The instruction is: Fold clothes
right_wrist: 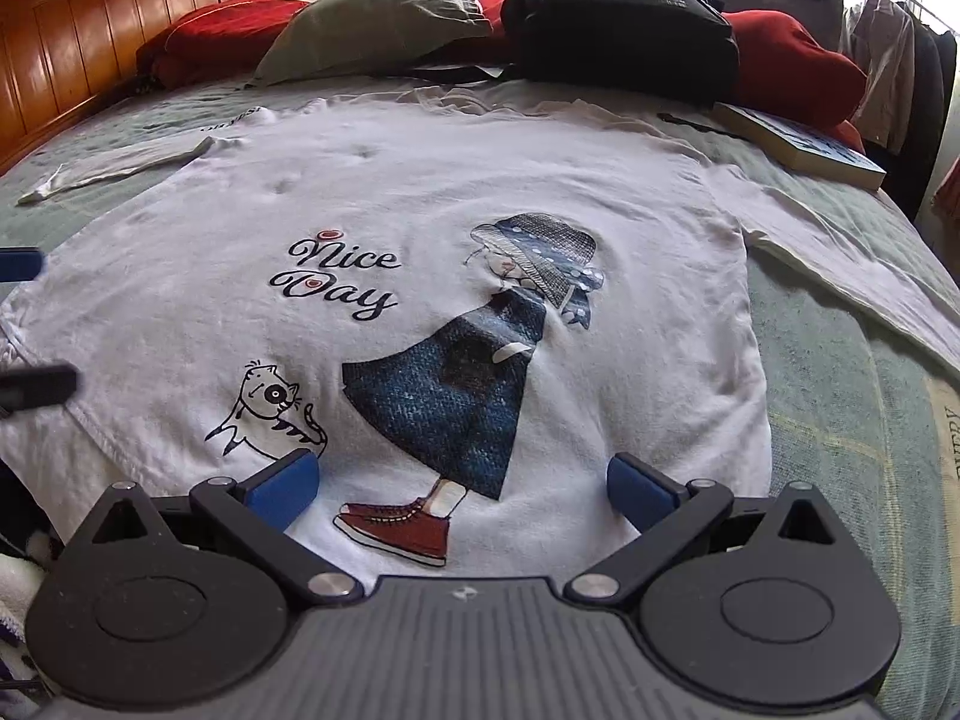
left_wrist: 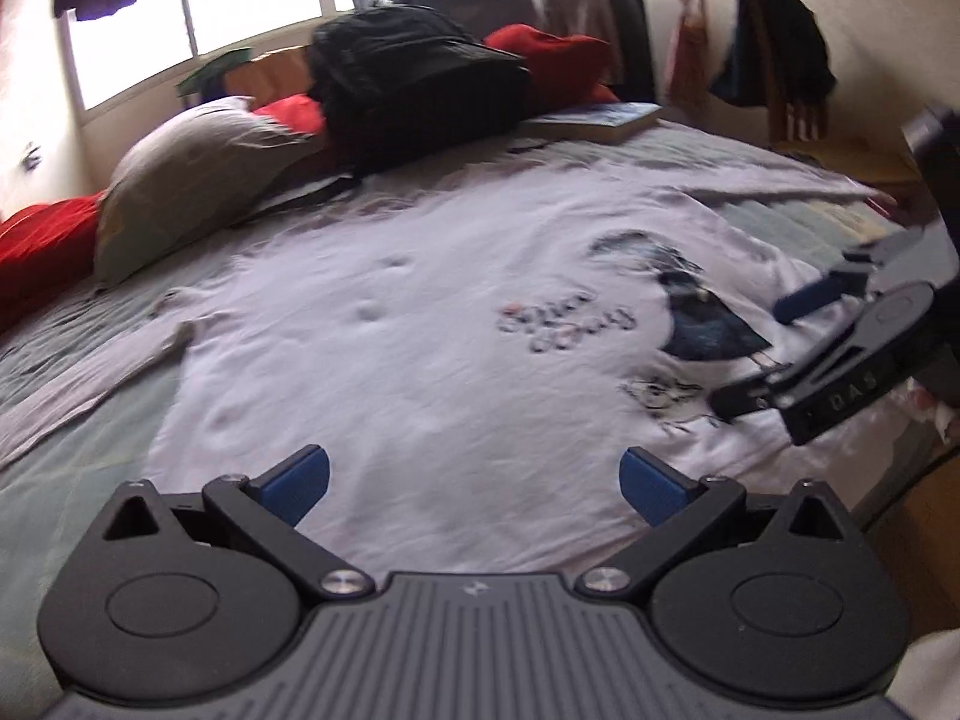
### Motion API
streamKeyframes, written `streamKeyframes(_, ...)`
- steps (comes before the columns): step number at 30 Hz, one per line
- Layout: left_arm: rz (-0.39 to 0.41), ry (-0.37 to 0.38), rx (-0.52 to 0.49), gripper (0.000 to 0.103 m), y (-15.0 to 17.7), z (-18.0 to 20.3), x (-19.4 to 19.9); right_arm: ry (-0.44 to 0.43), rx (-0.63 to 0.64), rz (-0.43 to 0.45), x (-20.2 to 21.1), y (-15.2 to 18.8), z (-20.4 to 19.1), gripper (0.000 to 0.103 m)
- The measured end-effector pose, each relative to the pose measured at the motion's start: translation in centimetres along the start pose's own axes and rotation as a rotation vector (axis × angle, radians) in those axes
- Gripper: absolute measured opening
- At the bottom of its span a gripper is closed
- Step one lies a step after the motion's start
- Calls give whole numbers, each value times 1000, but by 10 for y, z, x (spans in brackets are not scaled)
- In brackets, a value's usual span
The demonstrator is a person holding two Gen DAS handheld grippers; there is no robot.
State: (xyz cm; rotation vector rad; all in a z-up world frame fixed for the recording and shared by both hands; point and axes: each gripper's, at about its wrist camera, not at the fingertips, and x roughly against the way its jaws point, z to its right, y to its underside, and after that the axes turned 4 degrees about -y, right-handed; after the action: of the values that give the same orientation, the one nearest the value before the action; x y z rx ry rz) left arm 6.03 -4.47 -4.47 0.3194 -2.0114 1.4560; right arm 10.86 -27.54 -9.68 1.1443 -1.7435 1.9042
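1. In the left wrist view, our left tongs point(left_wrist: 474, 480) stand wide, holding nothing, at the bottom centre of the frame. Their blue pads point(left_wrist: 300, 483) hover just over the near hem of the white T-shirt point(left_wrist: 420, 330).
2. The shirt lies flat, print up, across the middle of the frame on the bed point(left_wrist: 72, 480). Its long axis runs away from us toward the black backpack point(left_wrist: 414, 78) and grey pillow point(left_wrist: 192, 168) at the top.
3. One sleeve trails to the lower left, the other to the upper right. Our right tongs point(left_wrist: 774, 348) come in from the right edge, spread wide over the print, gripping nothing.
4. In the right wrist view, the right tongs point(right_wrist: 462, 486) gape at the bottom centre, empty, just above the hem by the red shoes of the printed figure point(right_wrist: 468, 360).
5. Here the shirt fills the centre; a book point(right_wrist: 804, 144) lies at the upper right.
6. We judge no fold has begun. The hem is nearest both tongs; each sleeve lies to one side, the lower-left one nearer our left tongs.
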Motion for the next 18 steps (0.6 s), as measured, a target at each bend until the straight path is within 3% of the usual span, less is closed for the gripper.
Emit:
streamKeyframes(3, -42, 22, -17, 102, 12, 12, -11, 2, -11, 9, 0, 1, 0, 103)
streamKeyframes(8, -75, 50, 41, 102, 28, 6, -3, 1, -19, 16, -1, 1, 1, 103)
streamKeyframes(12, -52, 13, 23, 102, 21, 0, 7, 1, -20, 18, -1, 2, 0, 103)
streamKeyframes(18, -44, 0, 78, 102, 13, -11, 8, 4, -24, 11, -2, 0, 0, 103)
